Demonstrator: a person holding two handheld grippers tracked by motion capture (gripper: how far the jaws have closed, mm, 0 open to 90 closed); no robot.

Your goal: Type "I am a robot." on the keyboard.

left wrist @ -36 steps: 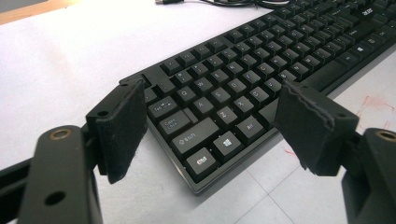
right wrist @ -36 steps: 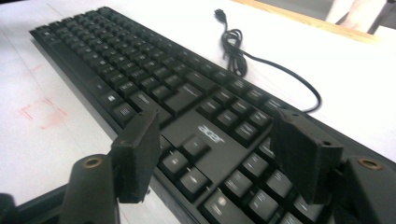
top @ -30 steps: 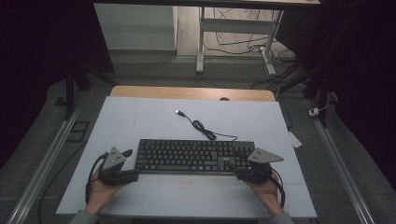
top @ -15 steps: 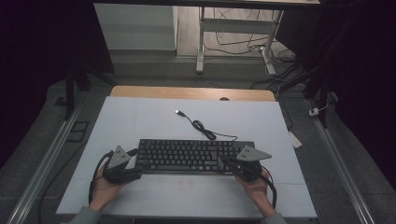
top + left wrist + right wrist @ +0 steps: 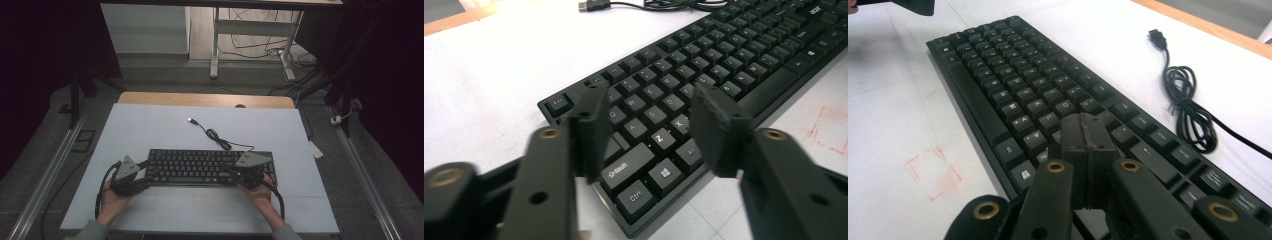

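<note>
A black keyboard [image 5: 210, 166] lies across the white mat, its coiled cable [image 5: 215, 135] running back to a loose USB plug [image 5: 191, 120]. My left gripper [image 5: 150, 176] hovers at the keyboard's left end. In the left gripper view its jaws [image 5: 649, 120] stand half apart over the Z and X keys of the keyboard [image 5: 724, 55]; they have just been closing, with nothing gripped between them. My right gripper [image 5: 228, 170] sits over the right half of the keys. In the right gripper view it [image 5: 1084, 132] is shut, pads together, just above the keyboard [image 5: 1013, 75].
A faint red square [image 5: 933, 172] is drawn on the mat in front of the keyboard. The cable coil [image 5: 1188, 115] lies behind the keys. The wooden table edge [image 5: 205, 99] shows beyond the mat, and a white tag [image 5: 315, 149] lies off its right side.
The right hand has moved left from the keyboard's right end to over its keys, and its jaws have come together. The left hand has stayed at the left end.
</note>
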